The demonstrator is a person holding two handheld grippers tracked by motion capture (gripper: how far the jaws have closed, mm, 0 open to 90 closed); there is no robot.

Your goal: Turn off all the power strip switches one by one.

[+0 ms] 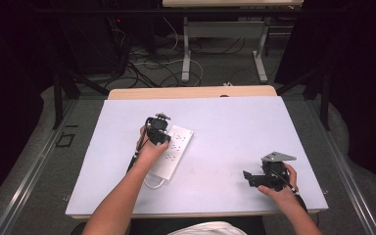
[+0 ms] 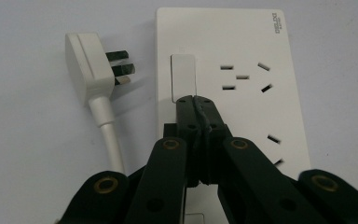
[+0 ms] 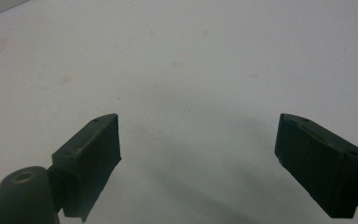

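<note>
A white power strip (image 2: 233,93) lies flat on the pale table mat (image 1: 235,127), left of centre, with its white three-pin plug (image 2: 91,70) loose just beside it, prongs toward the strip. The left gripper (image 2: 195,100) hangs over the strip with its jaws pressed together, tips at the lower edge of the rocker switch (image 2: 183,77), likely so the narrow point can press it. The right gripper (image 3: 198,154) rests apart near the mat's right front, jaws wide and empty, seemingly idle.

Table: I see a wooden table (image 1: 191,92) under a pale mat (image 1: 235,142).
Floor: grey, with tangled cables (image 1: 147,63).
Beyond: another desk's white legs (image 1: 186,54); dark surroundings.
</note>
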